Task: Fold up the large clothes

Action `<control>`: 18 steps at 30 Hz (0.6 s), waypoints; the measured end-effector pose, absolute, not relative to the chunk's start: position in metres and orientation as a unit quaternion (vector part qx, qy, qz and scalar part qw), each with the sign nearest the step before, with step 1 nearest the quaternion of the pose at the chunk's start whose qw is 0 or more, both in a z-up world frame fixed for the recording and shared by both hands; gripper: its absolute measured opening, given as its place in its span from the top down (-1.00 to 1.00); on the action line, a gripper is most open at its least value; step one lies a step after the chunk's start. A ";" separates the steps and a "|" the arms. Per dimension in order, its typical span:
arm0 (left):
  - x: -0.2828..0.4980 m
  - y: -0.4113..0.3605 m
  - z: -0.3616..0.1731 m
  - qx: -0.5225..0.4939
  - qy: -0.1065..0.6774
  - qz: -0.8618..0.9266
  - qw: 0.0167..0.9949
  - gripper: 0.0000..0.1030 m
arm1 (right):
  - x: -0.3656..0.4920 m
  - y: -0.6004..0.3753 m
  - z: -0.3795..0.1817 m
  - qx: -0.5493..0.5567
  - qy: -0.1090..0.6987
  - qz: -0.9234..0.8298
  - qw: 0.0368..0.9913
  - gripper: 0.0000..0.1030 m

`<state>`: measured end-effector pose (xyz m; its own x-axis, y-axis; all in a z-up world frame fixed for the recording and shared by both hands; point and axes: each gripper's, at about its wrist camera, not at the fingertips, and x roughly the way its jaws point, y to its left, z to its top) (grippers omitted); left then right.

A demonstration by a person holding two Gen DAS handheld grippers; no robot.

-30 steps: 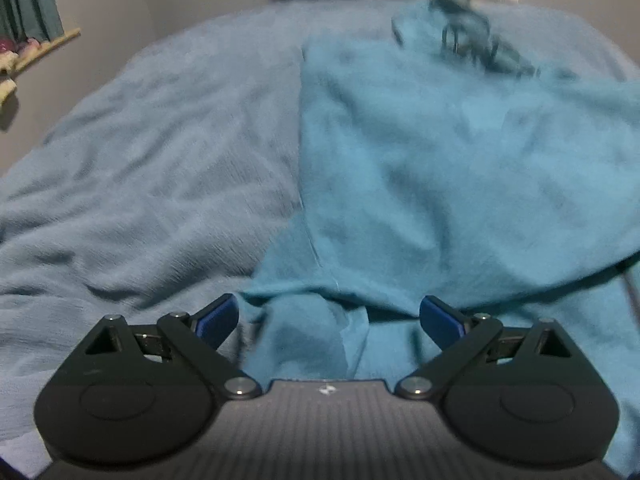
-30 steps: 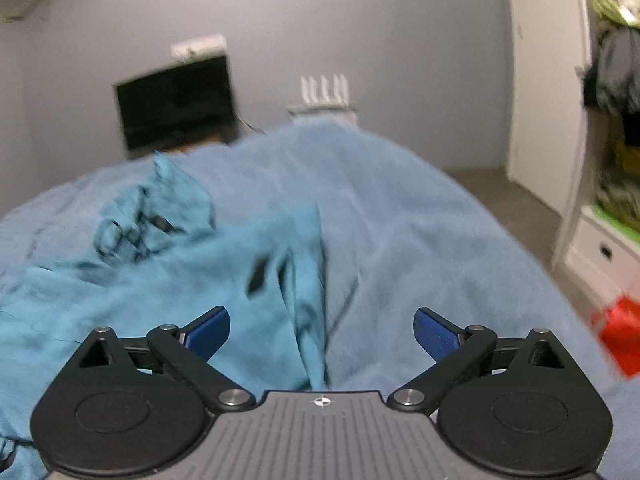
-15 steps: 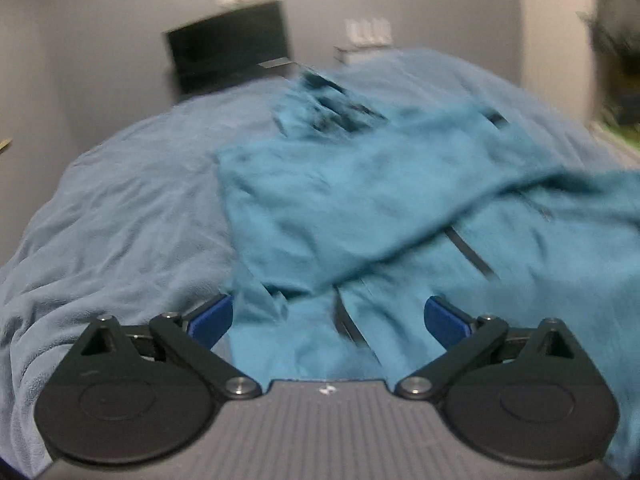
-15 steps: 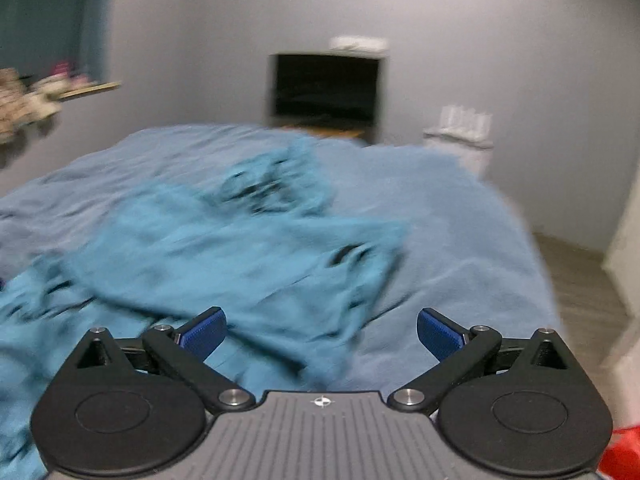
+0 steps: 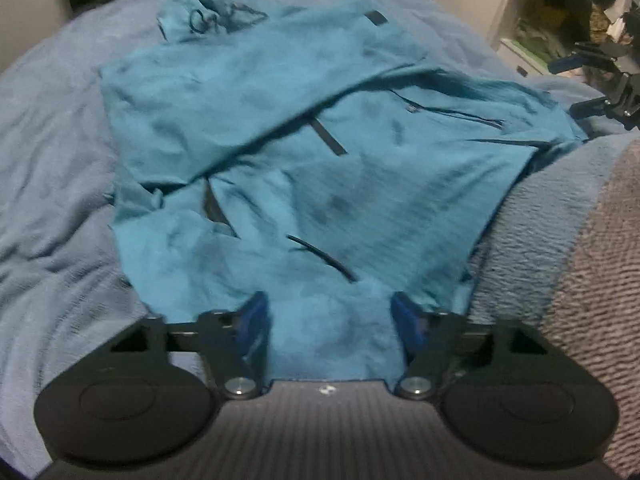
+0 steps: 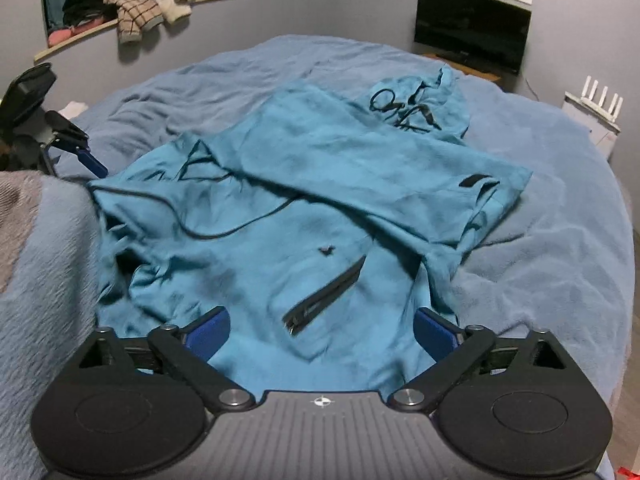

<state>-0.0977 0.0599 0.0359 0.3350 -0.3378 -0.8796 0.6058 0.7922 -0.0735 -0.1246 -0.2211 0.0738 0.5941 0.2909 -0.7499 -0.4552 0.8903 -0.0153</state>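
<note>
Jacket [image 5: 304, 184] hem between both closing hand-held grippers, left [image 5: 329, 316], right [image 6: 320, 330].

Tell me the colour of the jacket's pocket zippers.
Black, against the teal jacket; the zipper shows best in the right wrist view.

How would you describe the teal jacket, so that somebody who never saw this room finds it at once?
Find the big bed with the grey-blue blanket. The teal jacket lies spread across its middle, sleeves folded over the body. Its brighter teal colour and its black zips and cords set it apart from the blanket.
</note>
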 end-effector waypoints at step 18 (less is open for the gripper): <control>-0.089 0.064 0.030 0.114 0.476 -0.234 0.840 0.44 | -0.187 -0.228 0.086 -0.172 0.478 0.338 0.792 -0.39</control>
<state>-0.0886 0.0639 0.0304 0.4381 -0.2850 -0.8525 0.5019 0.8644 -0.0311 -0.1871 -0.2278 0.0857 0.3149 0.3708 -0.8737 -0.7003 0.7121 0.0498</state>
